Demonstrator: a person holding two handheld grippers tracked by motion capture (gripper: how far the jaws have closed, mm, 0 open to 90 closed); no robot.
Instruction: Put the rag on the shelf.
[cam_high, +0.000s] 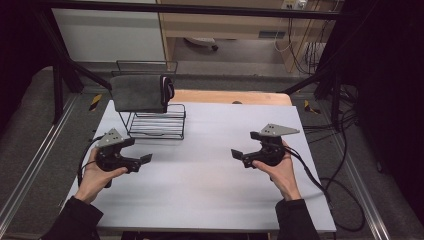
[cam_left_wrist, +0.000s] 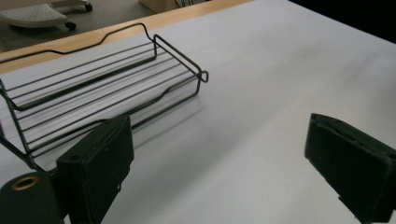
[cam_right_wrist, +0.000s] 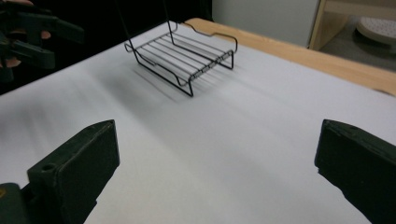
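Item: grey towel, draped over the top rail of a black wire rack at the far left of the white bench. A darker rolled or folded piece sits at the towel's right end; we cannot tell whether it belongs to the towel or is separate.

Handling, as we judge it: the towel is soft, limp and light. It will sag and trail once lifted, and its napped surface should give the pads good purchase. It is not fragile. The rack is stiff but light wire, so we expect it to slide or tip if the cloth is dragged sideways rather than lifted clear.

Where to take hold: we would pinch the hanging front edge near its two lower corners, one corner per claw, with several layers of cloth between the pads, and lift upward off the rail.

Left claw: jaws wide apart, nothing between them, hovering over the bench just in front of the rack, whose lower shelf lies close ahead in the left gripper view.

Right claw: jaws wide apart, empty, over the bench's middle right and well apart from the rack, which shows farther off in the right gripper view.
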